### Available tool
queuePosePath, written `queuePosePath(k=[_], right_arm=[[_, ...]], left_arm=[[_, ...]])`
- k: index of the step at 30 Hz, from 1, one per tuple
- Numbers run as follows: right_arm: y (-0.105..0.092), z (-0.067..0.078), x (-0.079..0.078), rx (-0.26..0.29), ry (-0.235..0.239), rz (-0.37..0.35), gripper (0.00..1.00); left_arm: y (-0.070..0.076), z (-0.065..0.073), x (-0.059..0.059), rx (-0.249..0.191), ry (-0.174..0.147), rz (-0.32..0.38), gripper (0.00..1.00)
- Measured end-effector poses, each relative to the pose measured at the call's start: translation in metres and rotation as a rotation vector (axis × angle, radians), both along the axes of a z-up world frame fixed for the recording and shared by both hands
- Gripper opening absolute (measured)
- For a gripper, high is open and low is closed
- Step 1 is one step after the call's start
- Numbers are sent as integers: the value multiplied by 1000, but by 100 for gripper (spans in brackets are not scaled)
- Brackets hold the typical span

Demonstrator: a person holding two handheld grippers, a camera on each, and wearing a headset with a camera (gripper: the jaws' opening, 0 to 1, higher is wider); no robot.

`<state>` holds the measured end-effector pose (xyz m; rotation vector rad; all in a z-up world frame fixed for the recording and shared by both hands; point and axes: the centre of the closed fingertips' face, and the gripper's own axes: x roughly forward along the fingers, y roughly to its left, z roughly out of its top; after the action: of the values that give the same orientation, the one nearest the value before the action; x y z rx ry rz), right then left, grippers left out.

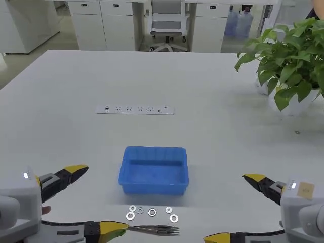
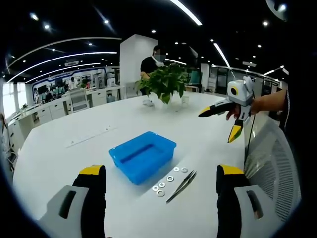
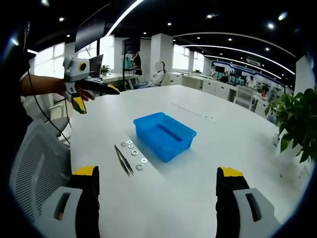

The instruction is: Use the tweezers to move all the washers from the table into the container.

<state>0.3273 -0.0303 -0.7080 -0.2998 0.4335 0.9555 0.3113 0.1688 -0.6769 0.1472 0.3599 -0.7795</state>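
A blue container (image 1: pixel 154 169) sits on the white table near me. Several metal washers (image 1: pixel 152 211) lie in a loose row just in front of it, and the tweezers (image 1: pixel 154 230) lie on the table right below them. My left gripper (image 1: pixel 96 198) hovers open at the lower left, its lower fingertip close to the tweezers' handle end. Open and empty, my right gripper (image 1: pixel 232 207) hovers at the lower right. The left gripper view shows the container (image 2: pixel 142 153), washers (image 2: pixel 170 179) and tweezers (image 2: pixel 182 186) between its wide jaws. The right gripper view shows the same container (image 3: pixel 164 135), washers (image 3: pixel 132 151) and tweezers (image 3: pixel 124 160).
A power strip (image 1: pixel 135 110) is set into the table beyond the container. A potted plant (image 1: pixel 291 61) stands at the far right. An office chair (image 1: pixel 168 25) is behind the table's far edge. A mesh chair back (image 3: pixel 34 163) is near me.
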Motion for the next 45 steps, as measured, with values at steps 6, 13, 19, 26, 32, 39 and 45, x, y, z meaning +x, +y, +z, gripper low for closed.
queuePosePath(k=[6,13,19,26,32,39,45], right_arm=[[0,0,-1,1,1,2,99],[1,1,0,1,-1,2,99],[-1,1,0,1,-1,1,100],[-1,1,0,-2,-1,-1,100],[-2,1,0,-5,-2,0,100],[-3,2,0,-11,-3,4,100],[-3,3,0,-18,-3,15,100]], left_arm=[[-1,0,0,-3,0,0,98],[-2,1,0,-3,-3,-2,99],[-2,2,0,-6,-5,-3,99],[-1,3,1,-4,-8,-3,99],[-1,5,1,-3,-12,-3,99],[0,6,1,6,-15,-9,99],[1,6,2,22,-16,-21,99]])
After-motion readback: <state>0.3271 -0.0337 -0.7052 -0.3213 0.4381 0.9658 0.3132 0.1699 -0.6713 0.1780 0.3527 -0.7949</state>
